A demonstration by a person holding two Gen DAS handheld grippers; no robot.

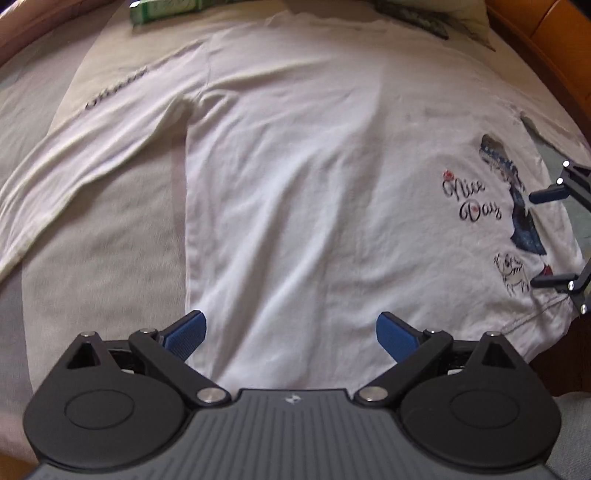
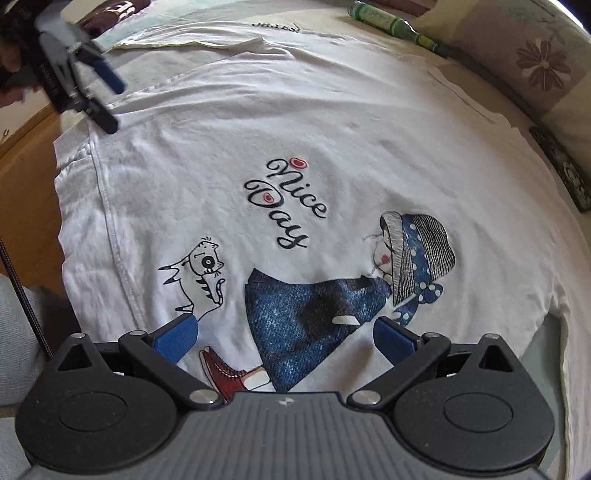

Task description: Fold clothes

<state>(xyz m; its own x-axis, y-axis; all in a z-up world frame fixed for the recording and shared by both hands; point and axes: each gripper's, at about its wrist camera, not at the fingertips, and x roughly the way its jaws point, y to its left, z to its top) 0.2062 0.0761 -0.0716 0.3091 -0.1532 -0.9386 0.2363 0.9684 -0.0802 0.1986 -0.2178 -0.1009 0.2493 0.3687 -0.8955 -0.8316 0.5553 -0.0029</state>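
Note:
A white long-sleeved shirt lies spread flat, front up, on a pale sheet. Its print reads "Nice Day", with a girl in blue and a cat beside it. One sleeve stretches out to the left. My left gripper is open, just above the shirt's lower body near the side seam, with nothing between its fingers. My right gripper is open too, hovering over the printed girl near the hem and holding nothing.
A green bottle lies beyond the shirt's collar end. A floral pillow and a dark flat object sit along one side. A wooden frame borders the sheet. A dark garment lies at the far corner.

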